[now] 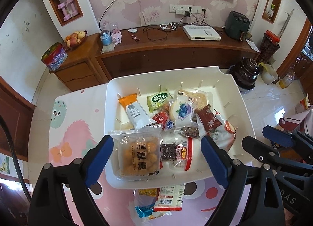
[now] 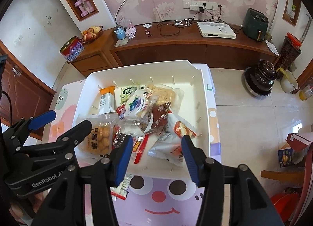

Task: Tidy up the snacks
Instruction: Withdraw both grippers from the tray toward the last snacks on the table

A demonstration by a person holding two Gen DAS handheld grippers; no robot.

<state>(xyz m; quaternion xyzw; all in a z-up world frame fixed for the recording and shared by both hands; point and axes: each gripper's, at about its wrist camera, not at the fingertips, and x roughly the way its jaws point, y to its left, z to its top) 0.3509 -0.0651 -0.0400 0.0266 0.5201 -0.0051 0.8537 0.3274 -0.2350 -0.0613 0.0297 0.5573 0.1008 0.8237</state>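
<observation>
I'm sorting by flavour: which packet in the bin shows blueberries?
The white packet mid-pile in the white bin, printed with blueberries; the neighbours are orange, green and red.

blue packet [image 1: 143, 211]: part under red-trimmed packet [image 1: 169, 198] | its top under white bin [image 1: 244, 108]

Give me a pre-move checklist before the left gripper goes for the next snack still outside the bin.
1. Left gripper free: ok, jaws wide apart, nothing clamped.
2. Right gripper free: ok, open and holding nothing.
3. Snacks left to sort: not ok, a red-edged white packet and a blue packet lie on the mat in front of the white bin.
4. Path to them: cannot tell, they sit below the left gripper, partly hidden under the bin's near rim.
5. Room in the bin: ok, bare floor shows at the far right corner.
6. Round-cake packet settled: ok, lying flat inside the bin's near left corner.
</observation>
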